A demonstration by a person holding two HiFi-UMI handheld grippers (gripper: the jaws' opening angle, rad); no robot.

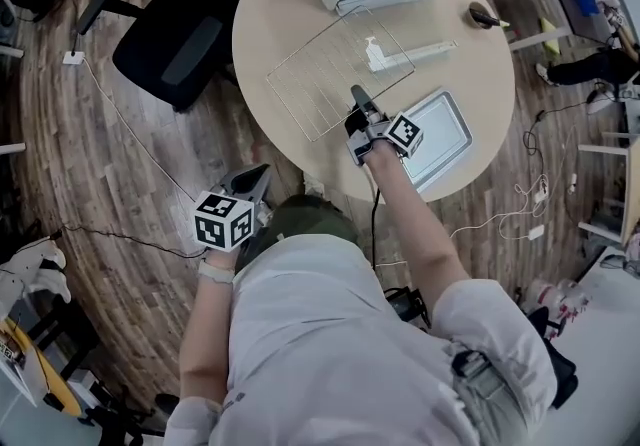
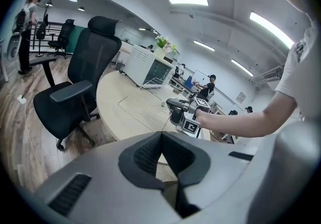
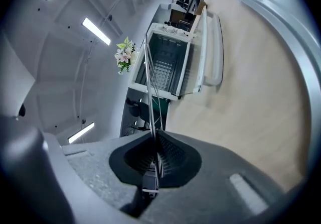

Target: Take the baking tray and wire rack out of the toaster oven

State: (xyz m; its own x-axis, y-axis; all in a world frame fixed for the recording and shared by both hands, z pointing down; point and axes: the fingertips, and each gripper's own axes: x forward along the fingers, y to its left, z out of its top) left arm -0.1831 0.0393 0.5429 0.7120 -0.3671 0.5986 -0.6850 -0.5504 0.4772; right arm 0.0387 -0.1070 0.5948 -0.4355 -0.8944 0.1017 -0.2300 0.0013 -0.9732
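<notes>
I log 1 baking tray [image 1: 445, 139] out, right of my right tongs [image 1: 358, 94], which pinch 1 wire rack [image 1: 325, 74], also out. My left tongs [image 1: 260, 172]: pressed together, empty.

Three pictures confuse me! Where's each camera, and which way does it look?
Head view: on the head, looking down at the round table; arms, left gripper, right gripper show.
Left gripper view: on the left gripper, facing across the table to the toaster oven; its shut jaws, right forearm show.
Right gripper view: on the right gripper, facing the toaster oven along the wire rack its jaws clamp.
All share the toaster oven.
</notes>
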